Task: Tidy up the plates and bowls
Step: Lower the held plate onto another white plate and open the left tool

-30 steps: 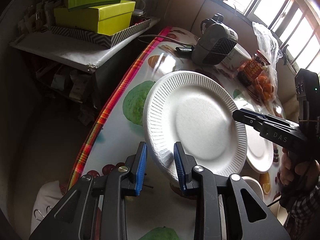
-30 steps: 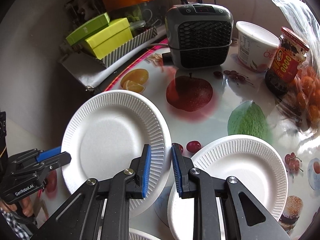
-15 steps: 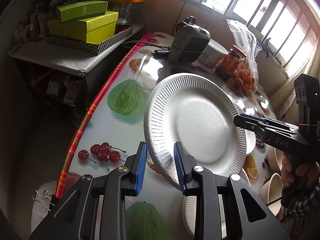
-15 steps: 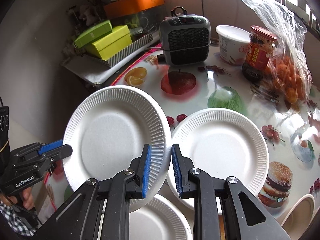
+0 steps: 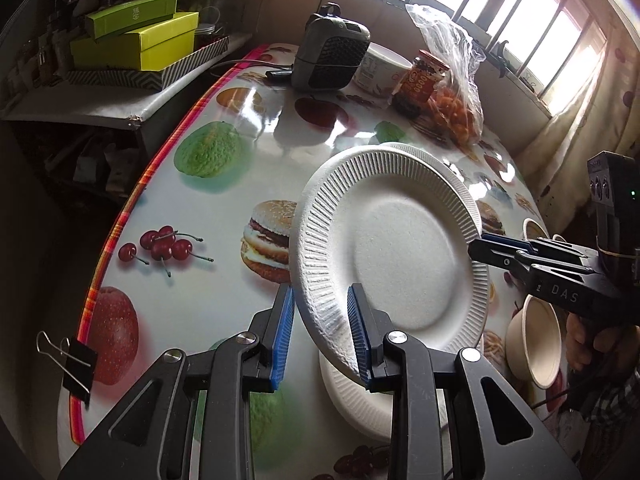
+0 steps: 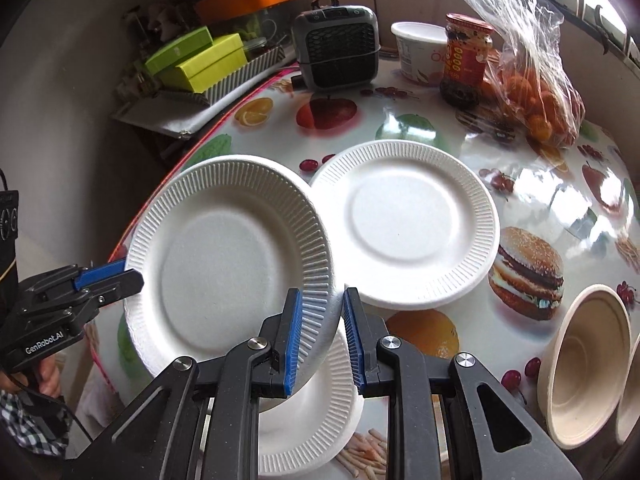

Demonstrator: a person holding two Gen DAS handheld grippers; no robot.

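A white paper plate (image 5: 392, 240) hangs tilted above the fruit-print table (image 5: 224, 216), held at opposite rims. My left gripper (image 5: 320, 332) is shut on its near rim. My right gripper (image 6: 320, 328) is shut on the other rim of the same plate (image 6: 224, 256); its tip shows in the left wrist view (image 5: 480, 246). The left gripper (image 6: 128, 276) shows at the plate's far edge in the right wrist view. Under the held plate lies a stack of plates (image 6: 320, 412). One more plate (image 6: 404, 232) lies flat beyond it. Beige bowls (image 6: 584, 364) lie tipped at the right.
At the back of the table stand a grey heater (image 5: 330, 58), a white tub (image 6: 420, 50), a red-labelled jar (image 5: 420, 84) and a bag of oranges (image 5: 456, 112). A binder clip (image 5: 76, 364) grips the left table edge. Green boxes (image 5: 136, 48) sit on a side shelf.
Both grippers have carried the plate together across the table, away from the heater. It now hangs over the stack of plates, and the bowls have come into view.
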